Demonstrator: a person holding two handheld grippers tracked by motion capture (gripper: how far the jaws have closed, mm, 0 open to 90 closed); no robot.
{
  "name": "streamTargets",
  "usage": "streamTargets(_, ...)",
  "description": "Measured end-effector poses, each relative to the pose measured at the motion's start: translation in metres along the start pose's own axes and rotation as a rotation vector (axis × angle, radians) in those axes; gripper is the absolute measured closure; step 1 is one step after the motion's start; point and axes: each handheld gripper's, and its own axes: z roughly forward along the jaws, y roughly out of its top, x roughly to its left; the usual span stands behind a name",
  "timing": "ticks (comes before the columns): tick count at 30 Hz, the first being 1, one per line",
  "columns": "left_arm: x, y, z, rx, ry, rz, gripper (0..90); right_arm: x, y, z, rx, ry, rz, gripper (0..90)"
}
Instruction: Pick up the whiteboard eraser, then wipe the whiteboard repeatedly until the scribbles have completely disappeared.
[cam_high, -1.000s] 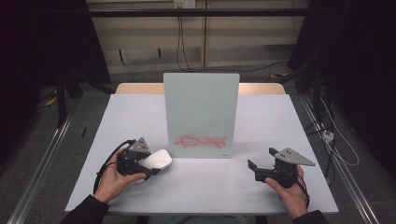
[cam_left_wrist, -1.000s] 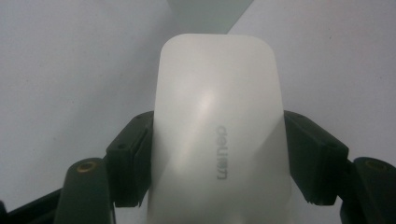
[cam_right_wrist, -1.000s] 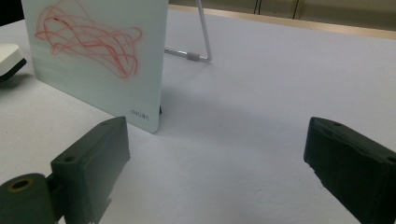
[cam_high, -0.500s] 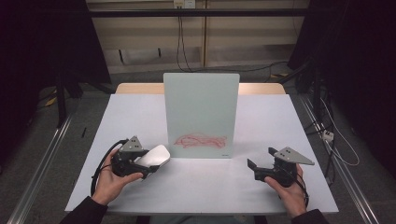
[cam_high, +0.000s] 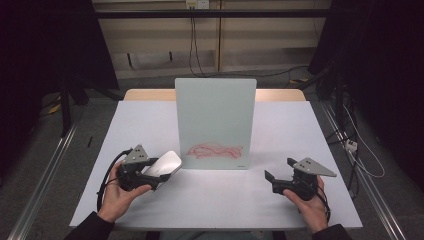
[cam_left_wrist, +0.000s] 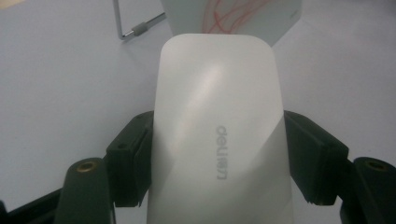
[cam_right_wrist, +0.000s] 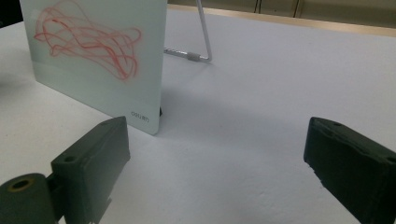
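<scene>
Smooth, seemingly plastic white eraser (cam_left_wrist: 217, 135)

1. High view: table (cam_high: 150, 125) evenly lit from above; surrounding room dark; soft overall focus.
2. Left gripper view: white eraser (cam_left_wrist: 217, 135) close and blurred, diagonal sheen across it.
3. Right gripper view: whiteboard (cam_right_wrist: 93, 60) casts soft shadow; near jaws blurred.

Board (cam_high: 215, 122) upright mid-table (cam_high: 320, 150); eraser (cam_high: 162, 166) left-front, in left claw (cam_high: 159, 172).
</scene>
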Motion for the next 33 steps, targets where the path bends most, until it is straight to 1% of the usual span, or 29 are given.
streamTargets(1, 0.000, 0.000, 0.000, -0.010, 0.003, -0.003, 31.1, 0.000, 0.000, -0.001, -0.004, -0.001, -0.001, 6.9)
streamTargets(2, 0.000, 0.000, -0.001, -0.019, 0.014, 0.002, 31.1, 0.000, 0.000, -0.001, -0.003, -0.002, -0.002, 6.9)
streamTargets(3, 0.000, 0.000, -0.001, -0.019, 0.014, 0.002, 31.1, 0.000, 0.000, -0.001, -0.005, 0.001, -0.005, 7.0)
streamTargets(6, -0.002, 0.000, -0.003, -0.039, 0.029, 0.008, 31.1, 0.001, 0.000, -0.001, -0.007, 0.000, -0.001, 6.9)
streamTargets(7, -0.003, 0.000, -0.004, -0.053, 0.036, 0.006, 31.1, 0.001, 0.000, -0.001, -0.005, 0.001, -0.002, 7.0)
streamTargets(9, -0.004, 0.001, -0.006, -0.070, 0.046, 0.017, 31.1, 0.001, 0.000, -0.001, -0.003, 0.004, -0.009, 7.0)
streamTargets(10, -0.004, 0.001, -0.006, -0.070, 0.046, 0.017, 31.1, 0.001, 0.000, -0.001, -0.004, 0.004, -0.004, 6.9)
streamTargets(11, -0.005, 0.001, -0.007, -0.079, 0.054, 0.025, 31.1, 0.001, 0.000, -0.001, -0.007, 0.003, -0.005, 7.0)
streamTargets(13, -0.005, 0.001, -0.007, -0.087, 0.054, 0.028, 31.1, 0.000, 0.000, 0.000, -0.002, 0.000, -0.003, 7.0)
streamTargets(15, -0.005, 0.001, -0.007, -0.093, 0.047, 0.022, 31.1, 0.001, 0.001, 0.001, -0.005, -0.004, -0.005, 7.2)
streamTargets(16, -0.006, 0.000, -0.007, -0.095, 0.057, 0.033, 31.1, 0.001, 0.001, 0.001, -0.005, -0.005, -0.004, 7.1)
streamTargets(18, -0.007, 0.000, -0.006, -0.098, 0.052, 0.033, 31.1, 0.001, 0.001, 0.001, -0.003, -0.004, -0.002, 7.1)
streamTargets(20, -0.009, 0.001, -0.007, -0.100, 0.053, 0.039, 31.1, 0.001, 0.001, 0.001, -0.005, -0.005, -0.005, 7.1)
streamTargets(22, -0.011, 0.002, -0.007, -0.113, 0.049, 0.042, 31.1, 0.001, 0.001, 0.001, -0.003, -0.003, -0.005, 7.1)
streamTargets(23, -0.014, 0.003, -0.007, -0.122, 0.053, 0.052, 31.1, 0.001, 0.000, 0.001, -0.004, -0.001, -0.008, 7.1)
streamTargets(26, -0.017, 0.005, -0.007, -0.133, 0.051, 0.058, 31.1, 0.001, 0.000, -0.001, -0.006, -0.001, -0.012, 7.1)
streamTargets(30, -0.025, 0.009, -0.006, -0.150, 0.067, 0.082, 31.1, 0.001, 0.000, -0.002, -0.004, 0.005, -0.004, 7.1)
streamTargets(31, -0.029, 0.011, -0.004, -0.170, 0.077, 0.086, 31.1, 0.002, 0.000, -0.002, -0.002, 0.004, -0.006, 7.1)
streamTargets(32, -0.029, 0.011, -0.004, -0.170, 0.077, 0.086, 31.1, 0.002, 0.000, -0.002, -0.003, 0.006, -0.005, 7.1)
streamTargets(33, -0.030, 0.012, -0.004, -0.164, 0.081, 0.097, 31.1, 0.001, 0.000, -0.001, -0.005, 0.006, -0.006, 7.1)
